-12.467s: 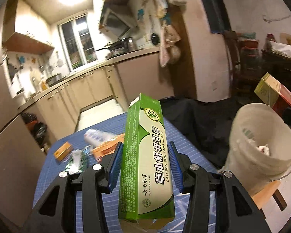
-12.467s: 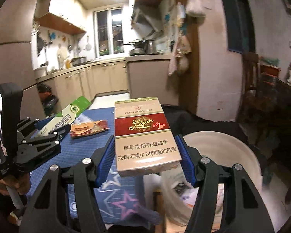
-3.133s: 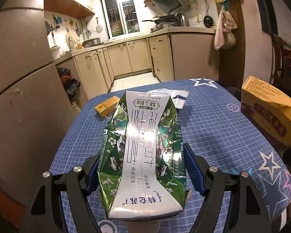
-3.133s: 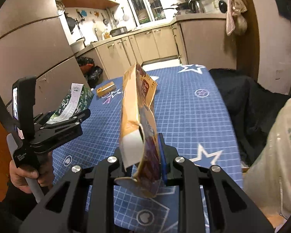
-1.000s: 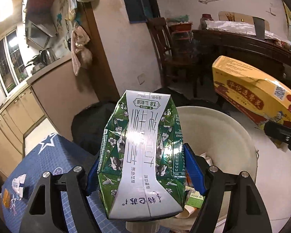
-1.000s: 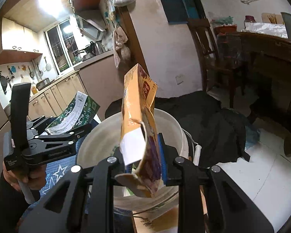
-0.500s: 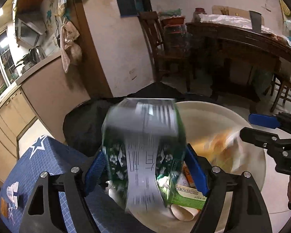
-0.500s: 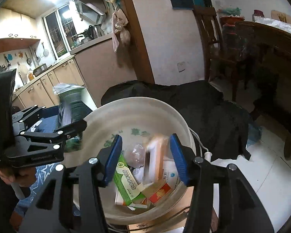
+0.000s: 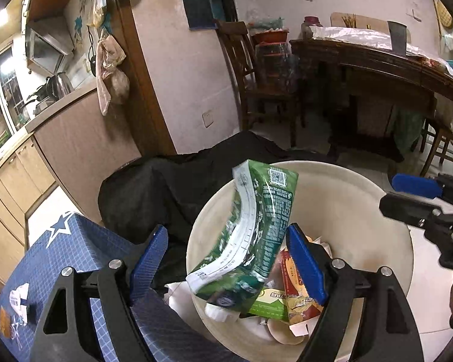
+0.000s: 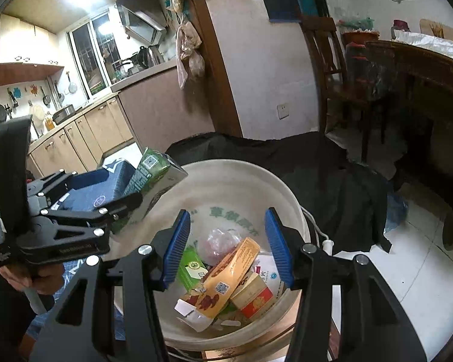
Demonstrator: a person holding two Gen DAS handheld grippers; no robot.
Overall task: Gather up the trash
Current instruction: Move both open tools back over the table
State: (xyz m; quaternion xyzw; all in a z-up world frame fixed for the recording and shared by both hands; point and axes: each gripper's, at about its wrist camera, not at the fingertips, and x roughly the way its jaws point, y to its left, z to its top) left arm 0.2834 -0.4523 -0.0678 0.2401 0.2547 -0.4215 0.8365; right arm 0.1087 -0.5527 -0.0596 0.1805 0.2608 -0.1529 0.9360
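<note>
A crumpled green milk carton point(image 9: 250, 235) tips forward between the jaws of my left gripper point(image 9: 226, 229), over the white bucket point(image 9: 347, 187). Those jaws are opening; the left pad stands clear of the carton and the right pad's tip is just beside it. In the right wrist view the carton point(image 10: 154, 175) sticks out past the left gripper point(image 10: 90, 211) above the bucket point(image 10: 232, 187) rim. My right gripper point(image 10: 226, 214) hangs open over the bucket with nothing between its pads. The orange box point(image 10: 229, 271) lies inside among other boxes.
The table with the blue star cloth point(image 9: 75, 256) sits left of the bucket, with small scraps point(image 9: 18, 298) on it. A black cloth point(image 9: 166, 187) lies behind the bucket. A wooden chair point(image 9: 256, 84) and a dark table point(image 9: 377, 75) stand beyond.
The right gripper has let go of the orange box, which now lies in the bucket. The left jaws have widened and the green carton has tipped forward out of their hold.
</note>
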